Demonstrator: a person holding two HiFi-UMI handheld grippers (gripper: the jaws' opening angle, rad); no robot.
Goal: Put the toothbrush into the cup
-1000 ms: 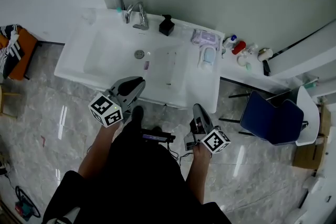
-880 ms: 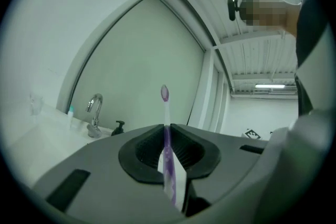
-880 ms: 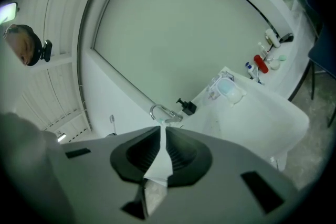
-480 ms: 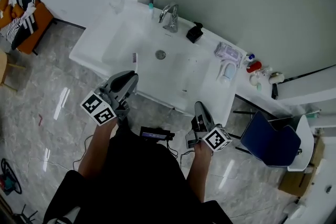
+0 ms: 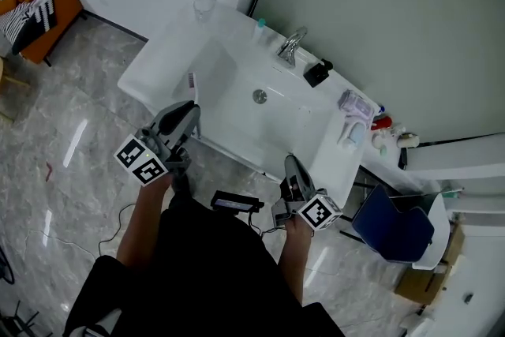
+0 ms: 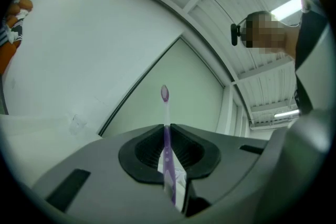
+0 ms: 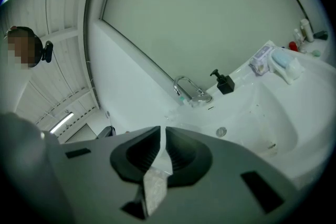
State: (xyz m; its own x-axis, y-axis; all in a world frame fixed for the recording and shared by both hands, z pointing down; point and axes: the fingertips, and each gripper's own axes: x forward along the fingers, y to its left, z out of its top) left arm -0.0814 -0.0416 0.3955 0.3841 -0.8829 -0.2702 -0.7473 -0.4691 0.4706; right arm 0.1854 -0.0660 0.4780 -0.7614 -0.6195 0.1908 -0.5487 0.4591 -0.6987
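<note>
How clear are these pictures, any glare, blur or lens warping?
Head view: sharp and evenly lit, with light streaks glaring off the floor. Left gripper view: fisheye, straight lines bowed, corners black; the toothbrush is fairly sharp. Right gripper view: same fisheye bend on the sink, bright, no blur.

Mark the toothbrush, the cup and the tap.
toothbrush (image 6: 166, 147), left gripper view, on its purple handle.
cup (image 5: 203, 9), head view, on its clear wall.
tap (image 5: 291, 46), head view, on its curved spout.
</note>
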